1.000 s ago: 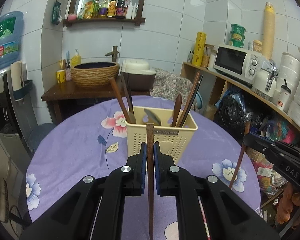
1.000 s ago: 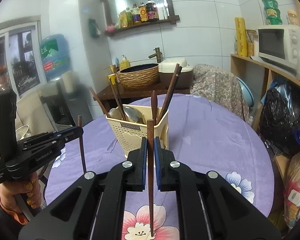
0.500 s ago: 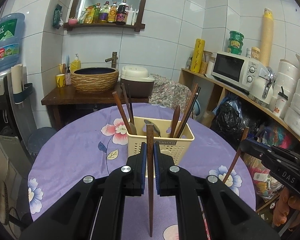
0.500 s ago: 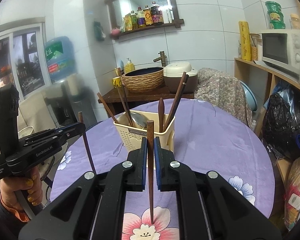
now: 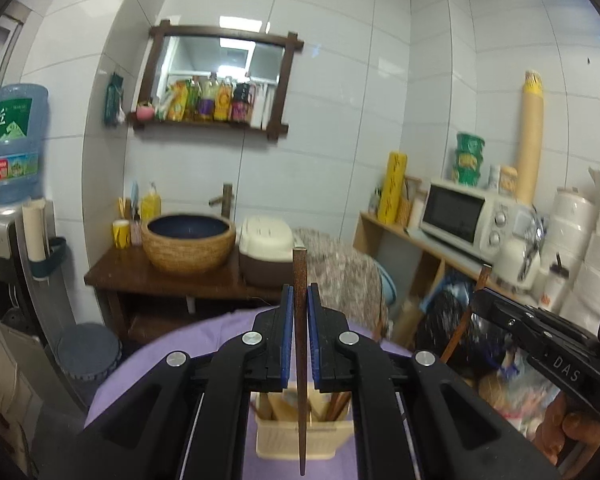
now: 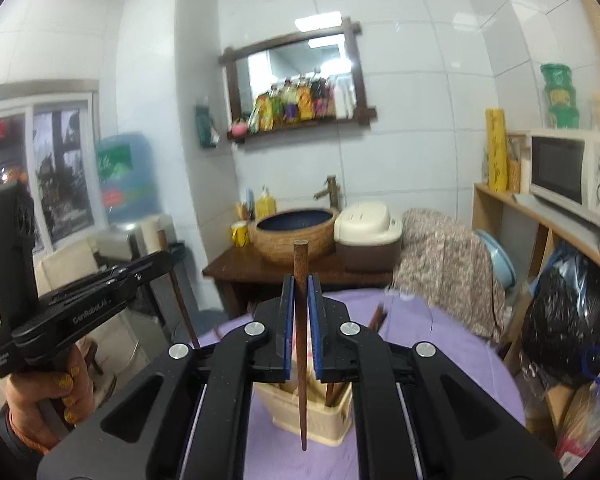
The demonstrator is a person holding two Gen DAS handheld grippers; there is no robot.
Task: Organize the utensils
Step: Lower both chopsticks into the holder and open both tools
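Purple floral cloth lay below both tongs. My left gripper and right gripper each pinched a wooden chopstick near its thick end. I judged these sticks light, stiff and slick, hanging above the cream utensil basket.

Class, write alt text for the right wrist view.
The right gripper clamps an upright dark wooden chopstick above a cream utensil basket on a purple tablecloth. At left, the left gripper holds another chopstick.
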